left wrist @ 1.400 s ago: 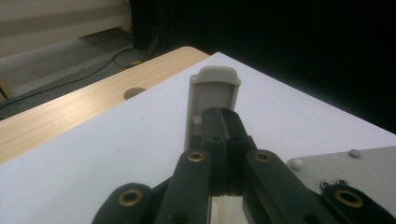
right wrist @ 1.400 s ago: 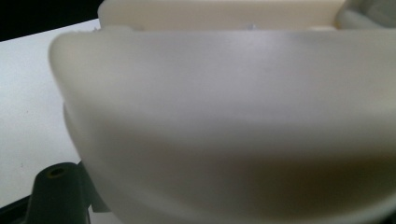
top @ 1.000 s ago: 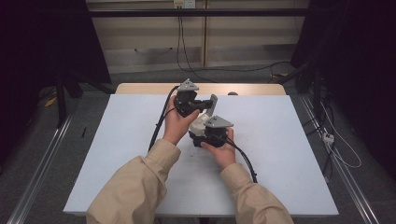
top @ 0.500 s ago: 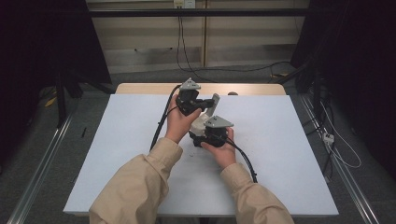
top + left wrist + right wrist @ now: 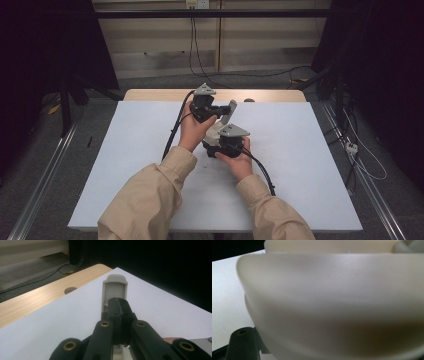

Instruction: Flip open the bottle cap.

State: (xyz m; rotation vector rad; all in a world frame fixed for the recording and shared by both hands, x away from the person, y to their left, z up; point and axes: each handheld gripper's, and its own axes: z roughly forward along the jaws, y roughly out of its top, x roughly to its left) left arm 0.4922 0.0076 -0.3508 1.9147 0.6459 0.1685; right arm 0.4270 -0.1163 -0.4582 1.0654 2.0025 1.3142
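Item: cream plastic device [image 5: 216, 131] with grey hinged flap [image 5: 114, 288], held above the surface [image 5: 300, 150], nearer its far edge. Left tool [image 5: 119, 305] clamped narrowly on the flap; right tool [image 5: 226, 145] gripped the cream body.

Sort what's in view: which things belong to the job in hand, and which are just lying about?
In the job:
- left claw, shut on the grey flap
- right claw, gripping the cream body

Lying about:
- cables behind the table
- white plug on the floor
- wooden table edge
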